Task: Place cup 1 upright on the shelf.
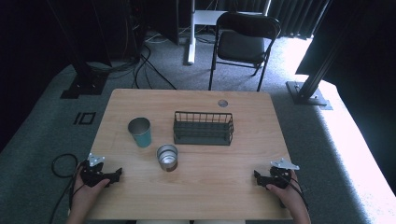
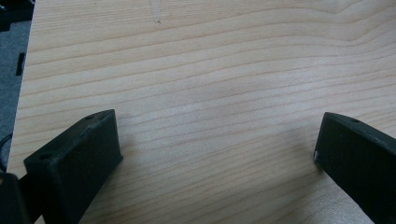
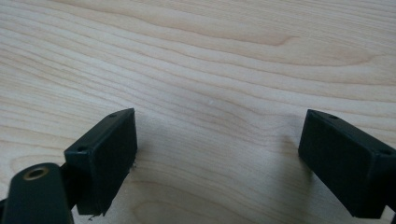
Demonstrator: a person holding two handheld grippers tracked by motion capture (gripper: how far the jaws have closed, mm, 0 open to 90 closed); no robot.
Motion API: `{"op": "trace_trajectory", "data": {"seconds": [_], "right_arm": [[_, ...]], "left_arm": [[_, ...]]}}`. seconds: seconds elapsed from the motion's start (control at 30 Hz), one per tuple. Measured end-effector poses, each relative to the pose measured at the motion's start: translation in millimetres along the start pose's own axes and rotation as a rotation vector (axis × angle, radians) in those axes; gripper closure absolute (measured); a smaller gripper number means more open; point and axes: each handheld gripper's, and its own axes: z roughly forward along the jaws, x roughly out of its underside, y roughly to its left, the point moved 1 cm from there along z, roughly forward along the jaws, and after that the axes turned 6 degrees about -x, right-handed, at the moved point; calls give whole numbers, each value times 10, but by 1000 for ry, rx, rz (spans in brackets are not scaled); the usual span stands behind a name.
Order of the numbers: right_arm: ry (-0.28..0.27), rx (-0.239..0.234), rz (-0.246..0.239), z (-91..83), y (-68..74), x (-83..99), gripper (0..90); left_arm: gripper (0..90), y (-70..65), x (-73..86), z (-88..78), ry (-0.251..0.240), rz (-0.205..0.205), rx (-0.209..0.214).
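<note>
On the wooden table [image 1: 233, 163] stand a teal metal cup [image 1: 140, 131] at left of centre and a steel cup with a brown base [image 1: 167, 157] just in front of it. Behind them sits a black wire basket [image 1: 203, 128], apparently empty. My left gripper [image 1: 116, 174] rests near the table's front left corner, held in a hand. In the left gripper view the left gripper [image 2: 217, 140] is open over bare wood. My right gripper [image 1: 258, 177] lies near the front right corner; in the right gripper view the right gripper [image 3: 219, 140] is open too, nothing between its jaws.
A round grommet [image 1: 222, 103] is set in the table's far edge. Beyond the table stand a black folding chair [image 1: 243, 42] and a white desk leg [image 1: 190, 32]. Cables [image 1: 140, 65] run over the grey carpet at left, with black frame posts [image 1: 317, 60] either side.
</note>
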Motion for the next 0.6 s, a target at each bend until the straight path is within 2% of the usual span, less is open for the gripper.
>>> {"op": "trace_trajectory", "data": {"seconds": [0.6], "right_arm": [[-5, -9, 5, -17, -6, 11, 115]], "left_arm": [[10, 0, -1, 0, 0, 0, 0]]}}
